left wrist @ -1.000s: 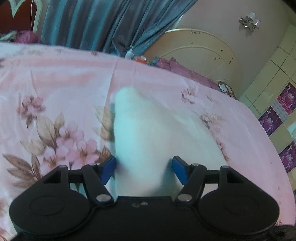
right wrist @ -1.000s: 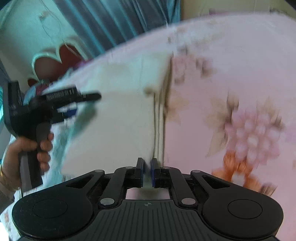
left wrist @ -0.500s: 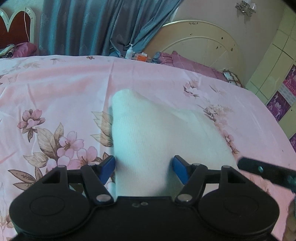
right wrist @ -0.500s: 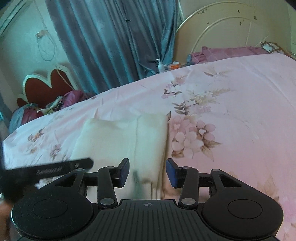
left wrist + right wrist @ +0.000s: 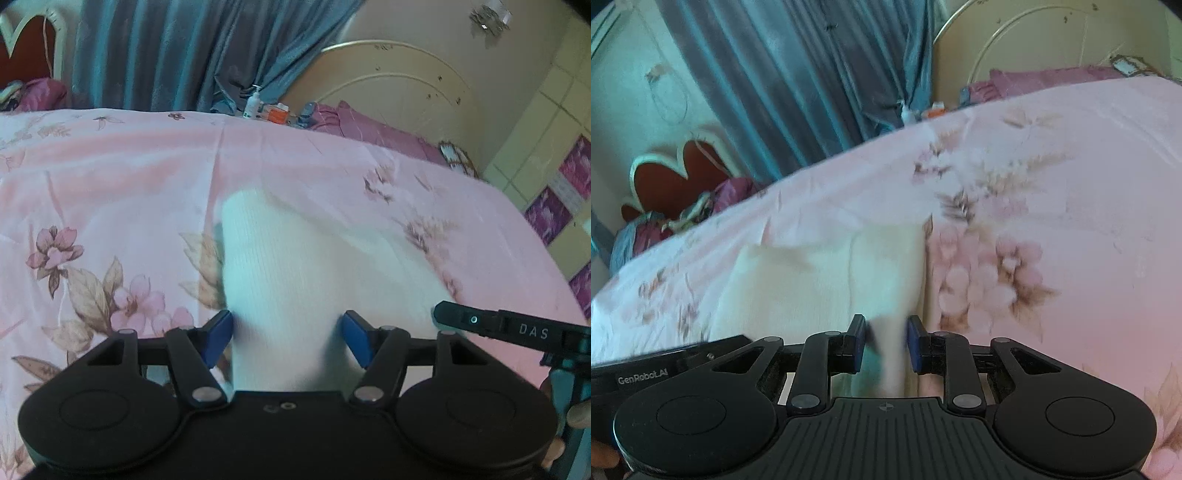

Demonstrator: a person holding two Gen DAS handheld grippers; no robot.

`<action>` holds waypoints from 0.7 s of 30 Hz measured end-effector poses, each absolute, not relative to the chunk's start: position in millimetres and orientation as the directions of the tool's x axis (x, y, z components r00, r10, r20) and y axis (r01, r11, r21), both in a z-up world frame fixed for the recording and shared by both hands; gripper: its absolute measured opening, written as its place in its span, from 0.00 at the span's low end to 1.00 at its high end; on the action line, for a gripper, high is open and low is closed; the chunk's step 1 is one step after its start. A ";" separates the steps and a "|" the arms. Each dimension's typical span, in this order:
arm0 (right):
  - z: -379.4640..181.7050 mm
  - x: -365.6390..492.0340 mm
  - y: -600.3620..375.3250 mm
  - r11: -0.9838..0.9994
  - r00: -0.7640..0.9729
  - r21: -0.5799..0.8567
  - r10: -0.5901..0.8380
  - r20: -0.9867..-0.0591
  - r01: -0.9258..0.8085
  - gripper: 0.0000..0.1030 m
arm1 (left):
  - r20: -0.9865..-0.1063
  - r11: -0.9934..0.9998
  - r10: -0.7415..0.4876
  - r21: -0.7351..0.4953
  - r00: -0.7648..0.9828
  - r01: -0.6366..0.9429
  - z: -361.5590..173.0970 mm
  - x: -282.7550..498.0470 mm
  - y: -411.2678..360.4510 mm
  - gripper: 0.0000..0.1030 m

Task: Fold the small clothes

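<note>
In the left wrist view, the left gripper (image 5: pixel 287 338) stands wide, jaws closing, and the white cloth (image 5: pixel 295 273) lies on the pink bedsheet (image 5: pixel 110 184) between its fingers, reaching ahead. In the right wrist view, the right gripper (image 5: pixel 885 343) is narrow and closing around the cloth's right edge; the pads do not visibly press it.

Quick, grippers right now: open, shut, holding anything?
Left gripper: jaws closing, white cloth between them; grip cannot be told.
Right gripper: jaws closing around the cloth's edge, pads not yet pressing it.
</note>
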State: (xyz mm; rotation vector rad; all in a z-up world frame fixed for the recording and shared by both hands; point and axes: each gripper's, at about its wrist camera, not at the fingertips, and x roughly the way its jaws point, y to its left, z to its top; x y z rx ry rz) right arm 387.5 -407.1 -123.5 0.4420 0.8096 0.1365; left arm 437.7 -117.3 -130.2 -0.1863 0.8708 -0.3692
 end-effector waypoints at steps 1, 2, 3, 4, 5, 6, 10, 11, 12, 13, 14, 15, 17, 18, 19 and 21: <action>-123.9 393.9 -409.7 0.889 0.688 0.455 0.292 -0.664 0.062 0.31 | -0.709 0.920 -0.392 -0.318 0.586 0.231 -129.9 443.2 -116.9 0.62; -124.7 400.7 -411.7 0.879 0.691 0.471 0.296 -0.659 0.073 0.34 | -0.705 0.920 -0.391 -0.325 0.592 0.220 -129.7 448.1 -116.7 0.62; -125.5 407.0 -412.6 0.877 0.691 0.474 0.292 -0.661 0.082 0.34 | -0.703 0.920 -0.388 -0.330 0.597 0.210 -130.3 453.7 -116.7 0.62; -127.4 414.6 -412.4 0.876 0.687 0.474 0.288 -0.667 0.093 0.34 | -0.705 0.920 -0.387 -0.336 0.594 0.200 -131.9 458.9 -116.9 0.64; -128.8 419.8 -412.3 0.872 0.685 0.479 0.289 -0.669 0.099 0.34 | -0.709 0.919 -0.388 -0.345 0.589 0.190 -134.3 464.0 -116.7 0.66; -130.8 425.0 -412.4 0.868 0.683 0.486 0.291 -0.670 0.106 0.34 | -0.711 0.916 -0.392 -0.359 0.584 0.178 -137.9 469.1 -116.0 0.67; -136.5 435.8 -405.0 0.888 0.682 0.452 0.278 -0.676 0.086 0.18 | -0.712 0.909 -0.402 -0.383 0.576 0.162 -154.2 473.0 -113.9 0.63; -138.4 435.3 -400.6 0.903 0.677 0.424 0.272 -0.684 0.065 0.15 | -0.705 0.909 -0.404 -0.383 0.583 0.166 -156.0 470.5 -113.4 0.63; -141.2 434.3 -397.6 0.924 0.676 0.379 0.246 -0.694 0.054 0.15 | -0.699 0.908 -0.406 -0.381 0.589 0.174 -157.3 468.1 -112.6 0.63; -144.7 433.9 -396.6 0.934 0.676 0.354 0.227 -0.701 0.054 0.15 | -0.695 0.907 -0.409 -0.381 0.591 0.180 -157.9 467.5 -112.4 0.63; -148.3 434.4 -399.3 0.930 0.677 0.362 0.227 -0.700 0.062 0.15 | -0.694 0.906 -0.410 -0.381 0.591 0.181 -158.3 467.8 -112.3 0.63; -150.2 434.9 -401.7 0.923 0.679 0.378 0.230 -0.697 0.075 0.15 | -0.695 0.907 -0.410 -0.382 0.590 0.179 -158.4 469.5 -113.0 0.64; -149.0 436.3 -404.7 0.909 0.684 0.406 0.235 -0.691 0.098 0.16 | -0.706 0.913 -0.398 -0.369 0.586 0.176 -155.4 472.2 -116.4 0.64; -146.2 435.7 -404.9 0.907 0.693 0.409 0.233 -0.682 0.098 0.16 | -0.711 0.917 -0.390 -0.357 0.585 0.178 -151.6 472.7 -117.6 0.65; -142.7 434.3 -404.8 0.911 0.707 0.401 0.223 -0.671 0.093 0.16 | -0.713 0.923 -0.379 -0.339 0.589 0.183 -149.0 471.9 -119.7 0.67; -138.2 432.6 -404.9 0.919 0.730 0.384 0.200 -0.654 0.092 0.21 | -0.711 0.933 -0.356 -0.306 0.606 0.188 -146.0 470.1 -122.2 0.73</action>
